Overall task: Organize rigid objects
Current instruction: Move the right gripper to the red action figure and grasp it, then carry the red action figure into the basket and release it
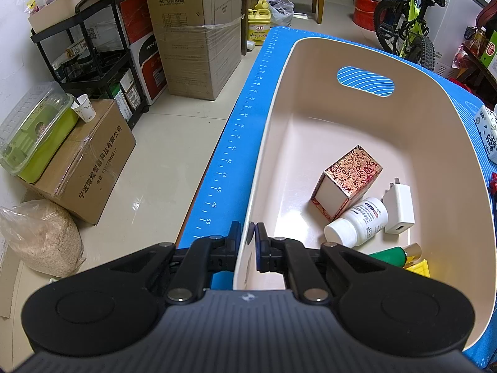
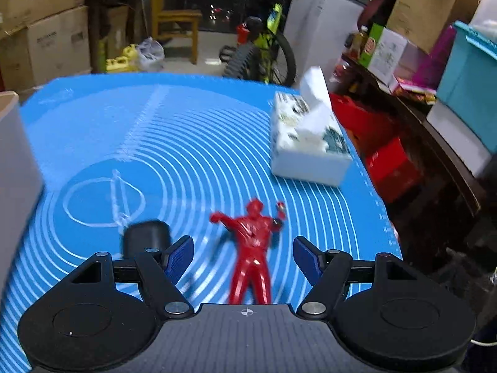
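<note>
My left gripper [image 1: 247,242] is shut on the near-left rim of a cream plastic bin [image 1: 276,99], one finger outside the wall and one inside. In the bin lie a red floral box [image 1: 349,180], a white pill bottle [image 1: 357,222], a white charger [image 1: 399,209], a green item [image 1: 389,256] and a yellow item [image 1: 419,269]. My right gripper [image 2: 243,256] is open, its fingers on either side of a red toy figure [image 2: 253,248] lying on the blue mat [image 2: 186,143]. A black cylinder [image 2: 146,236] stands just left of its left finger.
A tissue box [image 2: 307,143] sits at the mat's far right, and shows at the right edge of the left wrist view [image 1: 489,133]. The bin's wall [image 2: 15,161] is at the mat's left. Cardboard boxes [image 1: 195,31], a shelf cart, a bicycle [image 1: 407,28] and crates surround the table.
</note>
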Demonstrator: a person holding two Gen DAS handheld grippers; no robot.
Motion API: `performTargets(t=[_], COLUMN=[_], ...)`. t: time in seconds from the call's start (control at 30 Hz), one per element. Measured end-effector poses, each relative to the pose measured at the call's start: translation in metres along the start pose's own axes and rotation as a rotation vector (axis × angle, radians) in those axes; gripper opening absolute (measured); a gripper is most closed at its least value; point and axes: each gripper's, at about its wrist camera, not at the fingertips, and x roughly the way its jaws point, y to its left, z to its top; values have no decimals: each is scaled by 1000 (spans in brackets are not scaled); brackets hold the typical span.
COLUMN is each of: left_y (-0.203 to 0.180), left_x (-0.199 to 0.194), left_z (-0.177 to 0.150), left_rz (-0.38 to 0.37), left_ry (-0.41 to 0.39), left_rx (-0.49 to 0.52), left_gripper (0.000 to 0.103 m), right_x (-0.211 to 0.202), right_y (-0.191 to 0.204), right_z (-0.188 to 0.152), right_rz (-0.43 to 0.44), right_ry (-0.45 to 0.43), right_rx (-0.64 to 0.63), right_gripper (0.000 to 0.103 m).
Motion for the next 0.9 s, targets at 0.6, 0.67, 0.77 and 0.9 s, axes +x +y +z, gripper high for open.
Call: performTargets(t=[0.6, 0.67, 0.77, 0.9], left_y=[2, 2, 2, 2], left_x=[1, 1, 1, 1], left_z=[0, 0, 0, 0], left_rz=[3, 3, 4, 5], left_ry=[0, 0, 0, 0], left_rx=[3, 3, 3, 3], left_gripper=[12, 12, 12, 12], right_x=[18, 15, 9, -3], right_y=[-14, -13, -10, -10], right_z=[-15, -16, -18, -16], right_rz=[101, 96, 82, 62], right_ry=[30, 19, -3, -42], right_rx=[111, 109, 100, 99], right_gripper=[40, 39, 39, 39])
